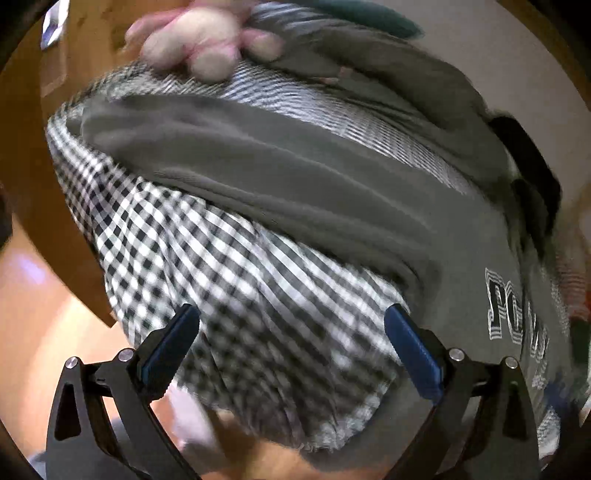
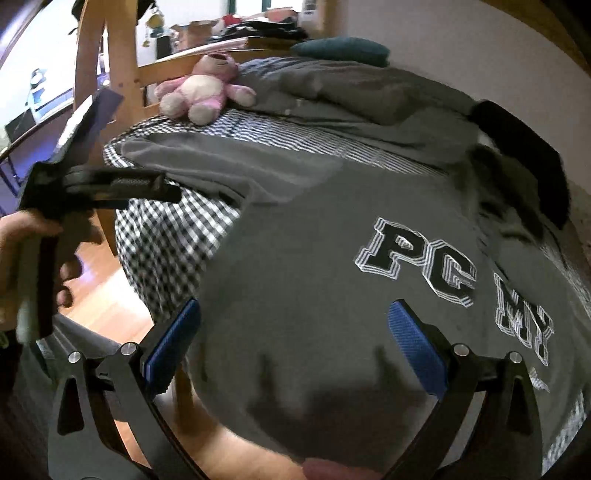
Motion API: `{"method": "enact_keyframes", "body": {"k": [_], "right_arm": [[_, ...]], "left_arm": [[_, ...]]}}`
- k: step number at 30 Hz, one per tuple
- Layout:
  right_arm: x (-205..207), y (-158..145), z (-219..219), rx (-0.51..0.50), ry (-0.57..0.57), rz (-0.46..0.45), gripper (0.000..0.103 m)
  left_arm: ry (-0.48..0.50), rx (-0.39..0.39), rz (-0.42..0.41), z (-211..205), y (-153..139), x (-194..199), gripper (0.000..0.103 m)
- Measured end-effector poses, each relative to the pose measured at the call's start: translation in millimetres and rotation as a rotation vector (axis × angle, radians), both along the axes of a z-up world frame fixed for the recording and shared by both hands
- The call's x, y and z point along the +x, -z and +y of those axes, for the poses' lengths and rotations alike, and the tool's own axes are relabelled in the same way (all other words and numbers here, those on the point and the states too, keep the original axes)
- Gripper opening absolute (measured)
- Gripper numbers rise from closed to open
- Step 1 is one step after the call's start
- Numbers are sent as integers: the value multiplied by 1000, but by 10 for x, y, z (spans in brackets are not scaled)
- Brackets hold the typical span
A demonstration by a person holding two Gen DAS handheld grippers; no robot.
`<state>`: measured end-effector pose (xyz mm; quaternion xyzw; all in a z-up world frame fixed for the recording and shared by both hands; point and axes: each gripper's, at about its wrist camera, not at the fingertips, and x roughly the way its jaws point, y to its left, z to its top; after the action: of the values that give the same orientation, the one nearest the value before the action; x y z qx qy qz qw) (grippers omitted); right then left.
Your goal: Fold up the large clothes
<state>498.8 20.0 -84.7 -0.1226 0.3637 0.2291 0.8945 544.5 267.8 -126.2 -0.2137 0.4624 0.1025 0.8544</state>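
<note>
Both tools released: left gripper (image 1: 291, 321) with blue pads spread wide over the black-and-white checked bedcover (image 1: 192, 266), right gripper (image 2: 293, 317) likewise spread, nothing between its fingers. Grey sweatshirt (image 2: 295, 266), printed letters up, lies flat across the bed, one sleeve (image 1: 258, 173) stretched leftward over the checks. Pink plush bear (image 2: 207, 88) sits at far edge; wooden floor (image 2: 99, 291) shows at left.

Location: a home bedroom. Indicators: a bed (image 2: 177, 236) with a checked sheet and wooden frame (image 2: 118, 66); a pink plush bear (image 2: 207, 88) and a teal pillow (image 2: 343, 50) at its head; wood flooring (image 2: 103, 291); cluttered shelves (image 2: 258, 26) behind.
</note>
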Motion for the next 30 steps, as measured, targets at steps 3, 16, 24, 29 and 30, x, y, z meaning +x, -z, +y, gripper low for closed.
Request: {"method": "enact_keyframes", "body": {"k": [3,16,24,29,30], "right_arm": [[190,53,278,-37,-53,-12,100],[685,362,900,-68,-207,-22,100],[900,403,1300,-170,-315,-107,100],[885,481,1655,-308,-410,-292,100],[860,505,1742,-340,-424,-338,100]], "left_arm": [[-51,-107,-24,308,122,213,99],[-125,-288,-71,802,177,928,99],[-155,-190,-60,1014,104,1135,99],[-200,-416,-171,1563,108,1170,99],[-204,-446,-188,1595,120,1213,99]]}}
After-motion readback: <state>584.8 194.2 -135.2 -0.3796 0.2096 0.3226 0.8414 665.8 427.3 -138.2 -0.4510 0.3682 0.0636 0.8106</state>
